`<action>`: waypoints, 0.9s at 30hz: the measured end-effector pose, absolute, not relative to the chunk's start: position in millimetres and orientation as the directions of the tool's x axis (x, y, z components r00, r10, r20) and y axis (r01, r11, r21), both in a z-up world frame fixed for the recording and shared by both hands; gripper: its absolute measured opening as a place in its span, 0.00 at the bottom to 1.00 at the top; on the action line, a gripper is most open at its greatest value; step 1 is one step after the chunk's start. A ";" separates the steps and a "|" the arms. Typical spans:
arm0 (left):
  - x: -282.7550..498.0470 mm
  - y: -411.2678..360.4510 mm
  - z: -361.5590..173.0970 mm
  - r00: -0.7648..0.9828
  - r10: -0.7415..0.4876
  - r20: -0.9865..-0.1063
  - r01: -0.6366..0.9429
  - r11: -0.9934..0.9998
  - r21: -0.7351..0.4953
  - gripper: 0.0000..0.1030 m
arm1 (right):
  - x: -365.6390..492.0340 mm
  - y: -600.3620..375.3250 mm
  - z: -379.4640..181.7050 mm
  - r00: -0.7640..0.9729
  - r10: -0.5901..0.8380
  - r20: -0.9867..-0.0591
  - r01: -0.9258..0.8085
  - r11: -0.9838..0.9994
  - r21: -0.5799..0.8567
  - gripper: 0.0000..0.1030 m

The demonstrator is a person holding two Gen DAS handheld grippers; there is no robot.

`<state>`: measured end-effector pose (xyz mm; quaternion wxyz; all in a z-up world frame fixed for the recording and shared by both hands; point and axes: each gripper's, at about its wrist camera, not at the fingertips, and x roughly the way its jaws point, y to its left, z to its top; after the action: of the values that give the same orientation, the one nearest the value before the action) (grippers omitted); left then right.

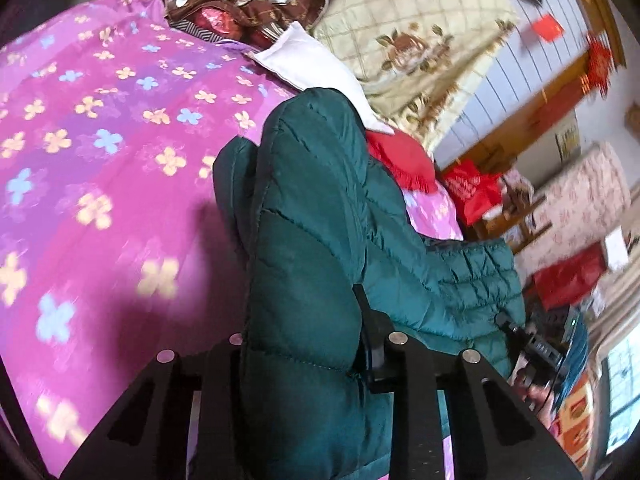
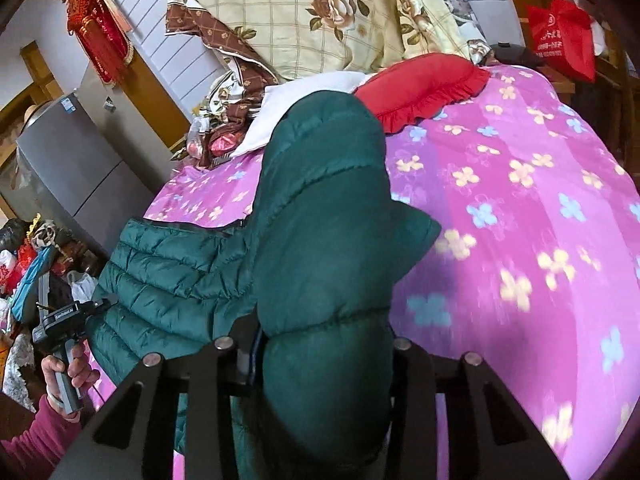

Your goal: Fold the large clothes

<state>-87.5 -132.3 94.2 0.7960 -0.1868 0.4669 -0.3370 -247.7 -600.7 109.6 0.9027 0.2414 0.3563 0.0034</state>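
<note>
A dark green quilted puffer jacket (image 1: pixel 316 208) lies on a pink flowered bedspread (image 1: pixel 100 152), partly lifted off it. My left gripper (image 1: pixel 304 344) is shut on a thick padded fold of the jacket, which bulges up between the jaws and hides the left finger. In the right wrist view the same jacket (image 2: pixel 324 200) rises in a fat roll from my right gripper (image 2: pixel 324 352), which is also shut on it. Each view shows the other gripper at the jacket's far edge: the right gripper (image 1: pixel 504 320) and the left gripper (image 2: pixel 100 304), held by a hand (image 2: pixel 66 368) in a pink sleeve.
A red frilled cushion (image 2: pixel 420 88), a white pillow (image 2: pixel 304 92) and piled flowered quilts (image 2: pixel 320 12) lie at the head of the bed. A grey fridge (image 2: pixel 72 160) and floor clutter stand to the left, a red bag (image 2: pixel 560 36) at the far right.
</note>
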 end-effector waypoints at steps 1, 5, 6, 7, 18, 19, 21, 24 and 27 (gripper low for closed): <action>-96.6 -128.2 94.4 0.329 -0.705 -0.629 0.365 0.709 -0.604 0.20 | -257.1 -597.1 110.2 0.741 0.185 -0.645 0.161 0.884 0.439 0.38; -120.3 -116.2 82.1 0.311 -0.661 -0.683 0.337 0.749 -0.570 0.22 | -289.9 -585.8 101.2 0.723 0.202 -0.660 0.164 0.879 0.448 0.38; -123.6 -115.2 76.4 0.312 -0.639 -0.703 0.327 0.767 -0.552 0.23 | -294.8 -583.5 96.7 0.714 0.195 -0.673 0.173 0.882 0.439 0.38; -125.2 -114.4 68.6 0.316 -0.614 -0.723 0.306 0.787 -0.535 0.28 | -296.9 -581.7 93.4 0.706 0.183 -0.685 0.183 0.886 0.426 0.42; -158.1 -116.6 89.3 0.521 -0.353 -0.777 0.251 0.934 -0.256 0.56 | -301.7 -562.0 81.0 0.609 -0.116 -0.785 0.380 0.911 0.160 0.75; -160.7 -116.1 92.1 0.531 -0.347 -0.773 0.254 0.936 -0.245 0.56 | -308.7 -558.3 89.5 0.612 -0.144 -0.777 0.387 0.912 0.136 0.75; -172.5 -120.0 103.5 0.575 -0.310 -0.757 0.259 0.947 -0.191 0.56 | -316.3 -551.2 102.9 0.627 -0.167 -0.761 0.389 0.913 0.120 0.75; -190.5 -127.4 115.9 0.634 -0.266 -0.726 0.264 0.957 -0.120 0.56 | -335.7 -539.6 124.6 0.657 -0.173 -0.734 0.386 0.913 0.130 0.80; -204.4 -140.7 122.3 0.656 -0.272 -0.704 0.291 0.952 -0.097 0.56 | -351.0 -522.9 135.8 0.681 -0.156 -0.715 0.362 0.921 0.143 0.82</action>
<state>-204.4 -140.7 122.3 0.9098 0.0122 0.3850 -0.1545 -351.0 -522.9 135.8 0.9064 0.1377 0.3729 -0.1430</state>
